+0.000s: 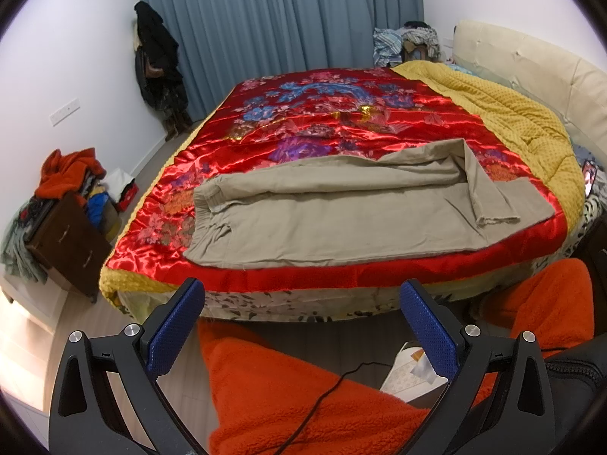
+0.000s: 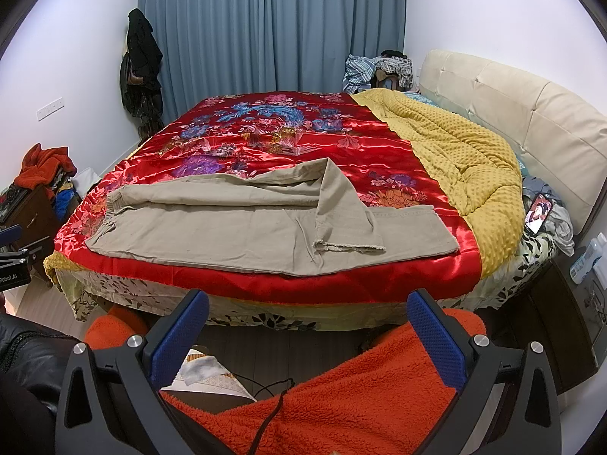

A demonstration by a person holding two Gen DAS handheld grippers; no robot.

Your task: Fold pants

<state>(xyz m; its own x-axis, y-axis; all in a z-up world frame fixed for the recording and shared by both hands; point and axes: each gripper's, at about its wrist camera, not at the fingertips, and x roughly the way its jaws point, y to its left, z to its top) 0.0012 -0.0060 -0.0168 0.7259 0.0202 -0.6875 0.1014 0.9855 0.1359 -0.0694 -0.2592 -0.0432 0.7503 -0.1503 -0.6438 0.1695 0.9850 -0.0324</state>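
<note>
Beige pants [image 1: 334, 223] lie flat on the red satin bedspread [image 1: 341, 121] near the bed's front edge, waistband to the left, one leg end folded back over the other on the right. They also show in the right wrist view [image 2: 246, 227]. My left gripper [image 1: 303, 295] is open and empty, held back from the bed edge, below the pants. My right gripper [image 2: 307, 307] is open and empty, also short of the bed edge. Neither touches the pants.
A yellow blanket [image 2: 466, 151] lies bunched at the cream headboard [image 2: 531, 113]. A phone [image 2: 538, 214] lies on the bed's right side. A dark dresser piled with clothes [image 1: 64, 227] stands left. Orange fleece [image 2: 360, 390] and a cable lie below the grippers.
</note>
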